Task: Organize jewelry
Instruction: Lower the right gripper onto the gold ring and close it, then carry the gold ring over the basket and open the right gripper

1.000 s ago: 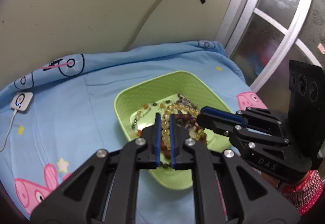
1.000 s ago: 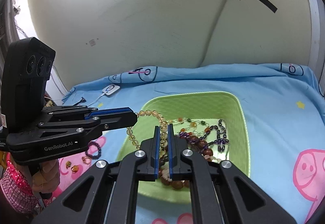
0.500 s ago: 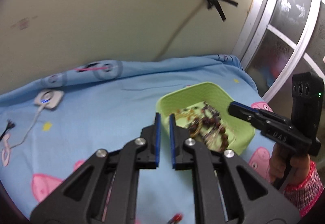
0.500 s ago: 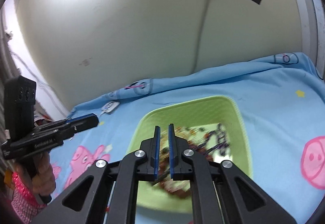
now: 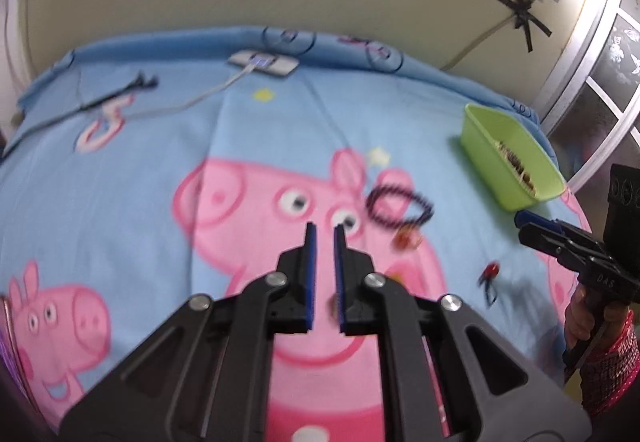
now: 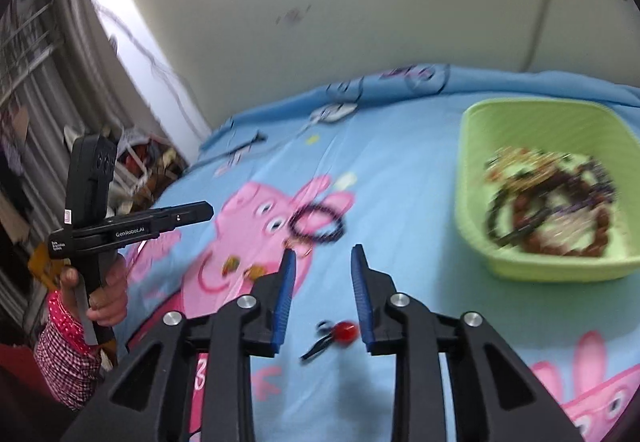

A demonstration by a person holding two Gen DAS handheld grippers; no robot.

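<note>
While the green tray point(image 6: 476, 177) on the bed point(image 5: 280, 121) holds most beads, the empty right gripper point(image 6: 323, 296), jaws just parted, must reach the bracelet point(image 6: 318, 224); the left gripper point(image 5: 323, 270) is clenched, empty.

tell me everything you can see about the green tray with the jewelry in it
The green tray looks like light lime plastic, rectangular with rounded corners and sloping walls. It sits upright and open on the blue cartoon bedsheet, near the wall. Inside lies a tangled heap of bead strings: brown, dark purple and yellowish beads, blurred in both views. Neither gripper touches it; the loose pieces on the sheet lie apart from it.
</note>
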